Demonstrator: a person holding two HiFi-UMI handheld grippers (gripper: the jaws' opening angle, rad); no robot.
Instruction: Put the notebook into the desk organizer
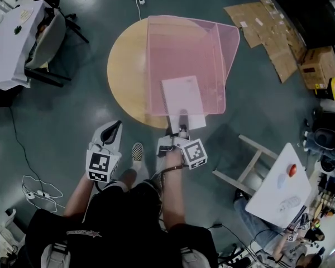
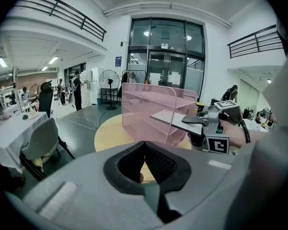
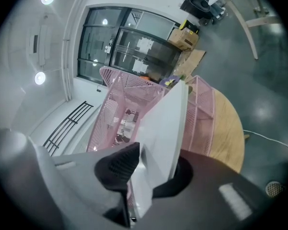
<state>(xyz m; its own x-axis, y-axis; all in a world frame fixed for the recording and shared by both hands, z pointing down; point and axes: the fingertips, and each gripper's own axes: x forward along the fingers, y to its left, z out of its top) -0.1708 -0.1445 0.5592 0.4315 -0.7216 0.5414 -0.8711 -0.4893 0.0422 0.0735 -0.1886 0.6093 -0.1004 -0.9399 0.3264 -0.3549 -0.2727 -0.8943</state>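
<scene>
White notebook (image 1: 182, 96) lies roughly level, far end in through the open front of the pink mesh organizer (image 1: 212, 43), near end sticking out toward the person; can't tell which tier it lies on. Right gripper (image 1: 182, 128) is just outside the organizer's front, fingers pinching the notebook's near edge, one pad on each face. The organizer stands on a round wooden counter (image 1: 125, 66) with its open front at the counter's near edge. Left gripper (image 1: 112, 130) is off to the organizer's left and nearer the person, well apart from it, off the counter's edge. Its fingers are pressed together at the tips with nothing between them, and it points toward the organizer. A checkered shoe (image 1: 137, 151) shows on the floor between the two grippers. Flattened cardboard (image 1: 268, 32) lies on the floor right of the organizer. A grey chair (image 1: 47, 41) is far left of it. A small white table (image 1: 282, 186) is right of the organizer and nearer the person.
</scene>
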